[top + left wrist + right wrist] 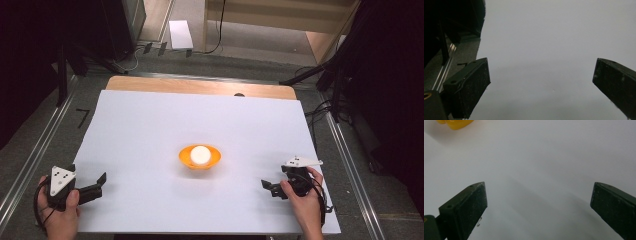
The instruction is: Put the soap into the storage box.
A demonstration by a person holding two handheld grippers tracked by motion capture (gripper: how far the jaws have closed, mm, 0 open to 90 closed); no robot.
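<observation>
Nothing grasped yet. Orange bowl [200, 159] with white ball [199, 154] inside, centred on tabletop [150, 125]. Left gripper [97, 186] and right gripper [267, 187] resting near front edge, well apart from bowl, fingers spread, empty. Whole pick pending.

Even overhead light falls on the white sheet-covered bench [150, 125], which reads bright and slightly bluish in the high view, while the far left and far right surroundings sink into near-black. The shallow orange plastic bowl [200, 157] casts a soft, faint shadow on its near side. Both gripper views are dimmer and greyish, with soft focus, grain on the black tongs' jaws, and diffuse shadows between them.
</observation>
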